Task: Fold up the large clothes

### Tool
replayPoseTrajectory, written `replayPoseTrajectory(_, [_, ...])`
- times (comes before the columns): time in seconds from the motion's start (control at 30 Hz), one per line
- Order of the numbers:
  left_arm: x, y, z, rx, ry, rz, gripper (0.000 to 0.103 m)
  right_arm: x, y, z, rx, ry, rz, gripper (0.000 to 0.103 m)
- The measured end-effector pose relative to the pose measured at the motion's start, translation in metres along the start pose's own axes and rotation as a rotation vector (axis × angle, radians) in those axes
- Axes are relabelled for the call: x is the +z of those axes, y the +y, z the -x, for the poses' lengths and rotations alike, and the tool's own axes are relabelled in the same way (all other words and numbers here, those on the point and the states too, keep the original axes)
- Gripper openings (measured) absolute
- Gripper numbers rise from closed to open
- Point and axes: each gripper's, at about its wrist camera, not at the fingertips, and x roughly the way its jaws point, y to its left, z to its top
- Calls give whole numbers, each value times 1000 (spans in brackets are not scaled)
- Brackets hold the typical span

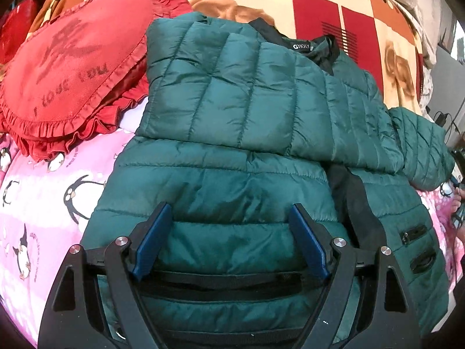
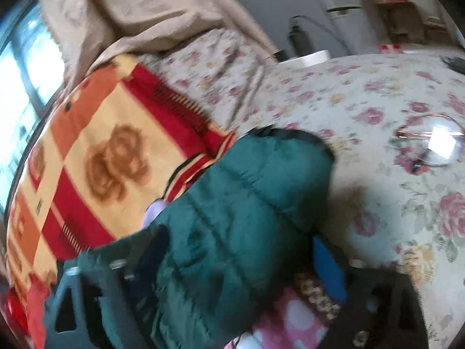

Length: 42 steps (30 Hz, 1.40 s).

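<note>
At 6 o'clock on the puffy, slippery green jacket (image 1: pixel 221 180), left tongs (image 1: pixel 229 241) gape empty; right tongs (image 2: pixel 232 264) straddle its sleeve (image 2: pixel 241 203), closure unclear—pinch seams.

Right wrist view is being smeared by blur; right gripper (image 2: pixel 241 258) fingers are being partly hidden by green quilted puffer jacket (image 2: pixel 232 203).

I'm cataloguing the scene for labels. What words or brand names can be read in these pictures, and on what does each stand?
"love": on the checked blanket, printed twice along its far edge.
"GHOLY": white letters on the black neck label of the green jacket; any further letters are too small to read.
"I love you": faded and upside down on the red heart pillow.
Small print beside the penguins on the pink sheet: too small to read.
Right wrist view: blurred, no readable text.
</note>
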Motion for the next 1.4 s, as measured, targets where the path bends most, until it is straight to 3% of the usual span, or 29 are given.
replayPoseTrajectory(0.03, [1,1,0,0,-2,9,83,-1,-6,3,16,-8,-37,56])
replayPoseTrajectory(0.07, [1,2,0,0,-2,14,83,-1,-14,3,63,-14,-89,35])
replayPoseTrajectory(0.1, [1,2,0,0,-1,16,83,-1,-24,3,102,-18,-151,26])
replayPoseTrajectory(0.2, [2,3,1,-2,-6,20,83,-1,-30,16,105,-63,-188,19])
replayPoseTrajectory(0.4, [10,8,11,18,-61,47,83,-4,12,51,212,-89,-107,14])
replayPoseTrajectory(0.57, [14,14,14,35,-76,65,83,-32,62,69,300,-40,-28,13])
replayPoseTrajectory(1.03, [22,26,29,48,-112,100,83,-170,204,80,436,236,259,12])
replayPoseTrajectory(1.27, [23,29,20,58,-80,119,83,-258,271,42,541,427,368,12])
replayPoseTrajectory(1.4, [23,32,10,45,-45,132,83,-286,281,12,474,553,374,12])
